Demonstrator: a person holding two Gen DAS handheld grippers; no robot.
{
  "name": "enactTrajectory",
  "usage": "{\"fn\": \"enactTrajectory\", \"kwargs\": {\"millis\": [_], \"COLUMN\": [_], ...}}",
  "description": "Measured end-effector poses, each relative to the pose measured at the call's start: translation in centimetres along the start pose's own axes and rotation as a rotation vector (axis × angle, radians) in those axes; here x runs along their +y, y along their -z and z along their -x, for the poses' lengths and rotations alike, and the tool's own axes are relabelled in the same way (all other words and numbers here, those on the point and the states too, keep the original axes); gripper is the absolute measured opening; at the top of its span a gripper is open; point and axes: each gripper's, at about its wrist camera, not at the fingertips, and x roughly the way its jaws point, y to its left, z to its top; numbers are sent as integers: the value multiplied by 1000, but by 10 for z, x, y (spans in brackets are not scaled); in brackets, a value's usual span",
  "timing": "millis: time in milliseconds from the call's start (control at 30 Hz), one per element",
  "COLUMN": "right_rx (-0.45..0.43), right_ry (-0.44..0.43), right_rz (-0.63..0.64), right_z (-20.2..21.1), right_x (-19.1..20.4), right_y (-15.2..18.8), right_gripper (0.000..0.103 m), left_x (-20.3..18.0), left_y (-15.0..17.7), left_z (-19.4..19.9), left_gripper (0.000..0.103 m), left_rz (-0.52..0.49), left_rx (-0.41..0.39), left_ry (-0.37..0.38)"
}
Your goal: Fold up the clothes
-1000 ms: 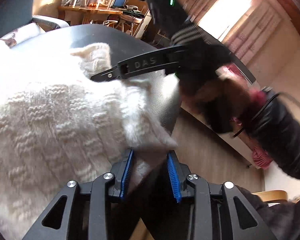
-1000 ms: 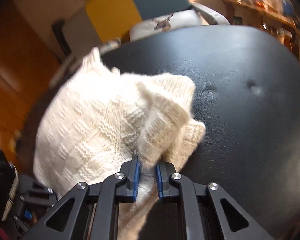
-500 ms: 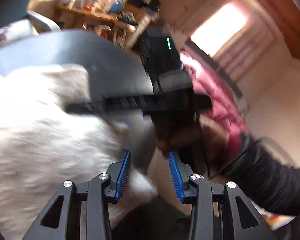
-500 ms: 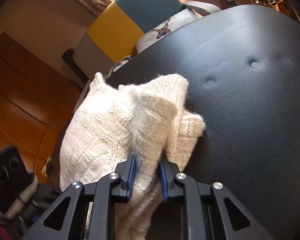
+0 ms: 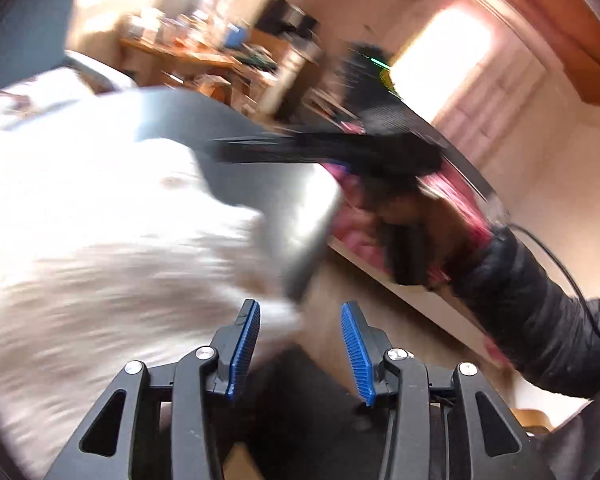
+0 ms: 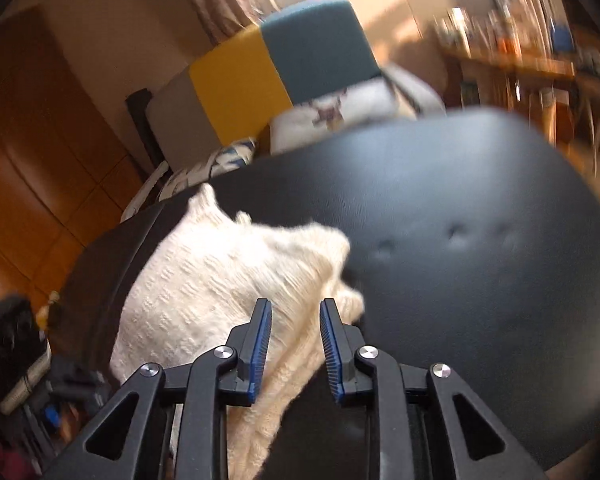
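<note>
A cream knit sweater (image 6: 204,296) lies bunched on the left part of a black leather seat (image 6: 460,280). My right gripper (image 6: 296,320) hovers over its near edge, jaws apart; the knit shows between and under the fingers, looking loose. In the blurred left wrist view the sweater (image 5: 100,240) fills the left side. The left gripper (image 5: 302,320) stands open just off the sweater's corner with nothing between its blue pads (image 5: 248,336). The right gripper (image 5: 320,148) appears there as a dark streak above the seat (image 5: 268,200), held by a hand (image 5: 404,220) in a dark sleeve (image 5: 520,304).
A yellow and teal armchair (image 6: 284,60) with a printed cushion (image 6: 340,108) stands behind the seat. A cluttered wooden table (image 6: 520,60) is at the back right. Pink fabric (image 5: 456,196) lies beyond the seat's edge. Dark gear (image 6: 12,344) sits on the floor at lower left.
Both grippers have opened and let go of the sweater. The left one has pulled back off the sweater's corner; the right one has drawn back, and the sweater rests on the seat.
</note>
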Motion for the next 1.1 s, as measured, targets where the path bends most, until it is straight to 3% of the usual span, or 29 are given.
{"fn": "enactTrajectory", "kwargs": {"millis": [100,200,267,367,467,500,600,800,933,1033,1100], "right_rx": [-43,17,114,293,252,240,199,68,172,82,40], "right_ry": [-19,9,102,148,105,98,144,212,204,352,270], "right_rz": [128,151,146,75,-20,-43,-4,67,-51,-69,-37], "right_z": [-4,-38,-71,-109,-104,-102,-101,-92,-88,-52,-31], "right_x": [42,63,65,48,36,34,44,62,55,63,78], "right_y": [-9,-11,-8,17,22,23,28,42,28,19,19], "right_gripper": [31,36,39,39,39,39,40,40,40,40,40], "left_x": [28,48,59,65,61,60,59,78,85,82,79], "left_y": [1,3,2,18,26,27,31,27,32,37,42], "left_z": [37,52,45,18,8,6,2,30,57,75,87], "left_gripper": [54,68,72,73,75,81,90,90,90,90,90], "left_rz": [91,148,163,130,102,95,83,233,278,277,280], "left_rx": [-90,-135,-103,23,34,30,17,-64,-108,-134,-150], "left_ry": [-92,-188,-218,-268,-289,-295,-308,-227,-216,-243,-254]}}
